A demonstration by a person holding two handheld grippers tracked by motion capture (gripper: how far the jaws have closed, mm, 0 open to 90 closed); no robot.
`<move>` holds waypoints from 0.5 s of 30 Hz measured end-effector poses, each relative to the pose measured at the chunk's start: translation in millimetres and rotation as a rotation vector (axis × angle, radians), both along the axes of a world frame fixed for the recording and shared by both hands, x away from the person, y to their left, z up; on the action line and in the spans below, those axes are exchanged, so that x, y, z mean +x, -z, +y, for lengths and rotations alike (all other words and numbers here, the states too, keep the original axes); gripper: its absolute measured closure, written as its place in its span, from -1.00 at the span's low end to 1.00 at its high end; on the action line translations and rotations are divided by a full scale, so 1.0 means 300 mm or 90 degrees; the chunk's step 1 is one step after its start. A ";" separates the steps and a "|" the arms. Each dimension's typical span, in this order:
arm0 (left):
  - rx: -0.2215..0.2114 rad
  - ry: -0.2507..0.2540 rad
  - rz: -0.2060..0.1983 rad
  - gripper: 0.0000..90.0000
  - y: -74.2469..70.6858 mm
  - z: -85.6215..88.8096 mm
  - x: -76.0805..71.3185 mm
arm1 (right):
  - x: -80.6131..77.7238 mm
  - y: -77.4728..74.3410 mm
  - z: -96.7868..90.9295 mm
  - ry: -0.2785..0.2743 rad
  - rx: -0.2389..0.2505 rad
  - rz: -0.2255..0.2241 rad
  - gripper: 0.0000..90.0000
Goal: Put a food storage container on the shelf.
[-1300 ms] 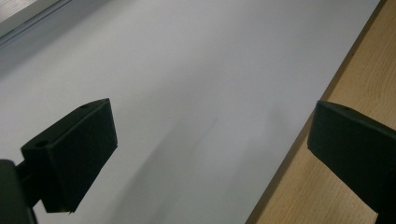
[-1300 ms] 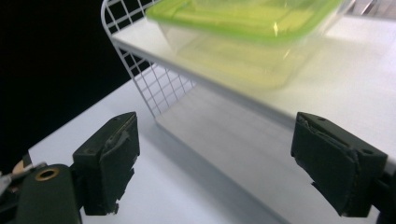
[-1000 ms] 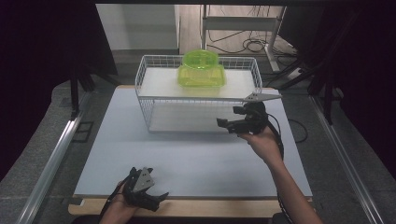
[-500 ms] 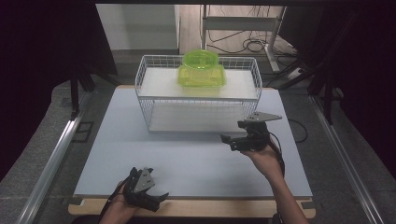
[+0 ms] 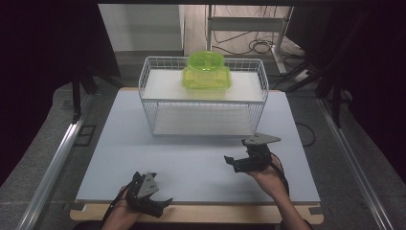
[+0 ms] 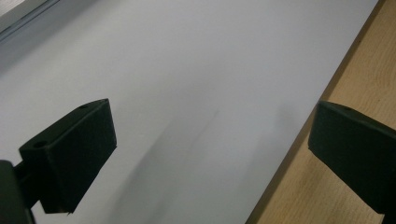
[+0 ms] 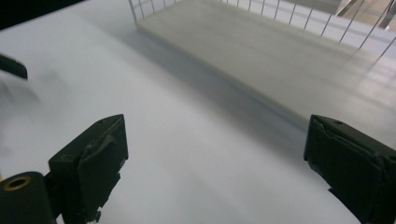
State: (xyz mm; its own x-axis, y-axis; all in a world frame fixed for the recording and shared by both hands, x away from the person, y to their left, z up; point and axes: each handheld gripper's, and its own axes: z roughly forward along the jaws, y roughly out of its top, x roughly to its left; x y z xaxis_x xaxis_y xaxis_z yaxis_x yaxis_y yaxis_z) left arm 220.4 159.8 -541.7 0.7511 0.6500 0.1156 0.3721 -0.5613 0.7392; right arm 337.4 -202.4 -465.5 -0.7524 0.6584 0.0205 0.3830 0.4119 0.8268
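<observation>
My right tool (image 5: 238, 162) hangs low over the white worktop (image 5: 191, 163), in front of the wire basket (image 5: 203, 98) and well apart from it. Its jaws have just been opening and now stand wide, with nothing between them — in the right gripper view the two black pads frame bare white surface and the basket's near wall. My left tool (image 5: 155, 203) rests at the near edge of the worktop, jaws also spread wide and empty; in the left gripper view one pad sits over the white sheet and the other over the wooden strip (image 6: 355, 74) beside it. The green container (image 5: 206, 72) sits on the upper shelf of the wire basket, toward the middle, upright with its lid on, touched by neither tool. As I judge it, the placing is done — the container is parked in the basket and both tools are clear of it and back on my side. What seems left is little: settling the right tool down near the worktop's edge as the left already is. The lower shelf (image 5: 201, 120) of the basket holds nothing I can see.
</observation>
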 end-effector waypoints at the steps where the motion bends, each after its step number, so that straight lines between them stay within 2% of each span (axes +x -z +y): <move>1: 0.000 0.000 0.000 -0.98 0.000 0.000 0.000 | -0.009 0.012 -0.002 0.000 -0.001 0.002 -0.87; 5: 0.000 0.000 0.001 -0.98 0.001 -0.001 0.000 | -0.045 0.058 -0.018 0.000 -0.007 0.007 -0.88; 8: 0.000 -0.001 0.002 -0.98 0.003 -0.004 0.000 | -0.072 0.097 -0.026 -0.003 -0.014 0.025 -0.88; 12: 0.004 0.000 0.001 -0.98 0.005 -0.007 -0.001 | -0.084 0.146 -0.008 -0.022 -0.051 0.055 -0.88; 15: 0.006 0.001 0.002 -0.98 0.006 -0.007 -0.001 | -0.083 0.169 0.020 -0.034 -0.081 0.057 -0.88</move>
State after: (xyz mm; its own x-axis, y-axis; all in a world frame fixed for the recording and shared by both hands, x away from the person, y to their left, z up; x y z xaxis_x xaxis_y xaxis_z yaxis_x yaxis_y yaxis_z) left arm 219.9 157.7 -543.5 0.7523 0.6479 0.1194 0.3737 -0.5690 0.7325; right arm 312.6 -196.4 -516.3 -0.7849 0.6196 0.0085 0.4281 0.5322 0.7305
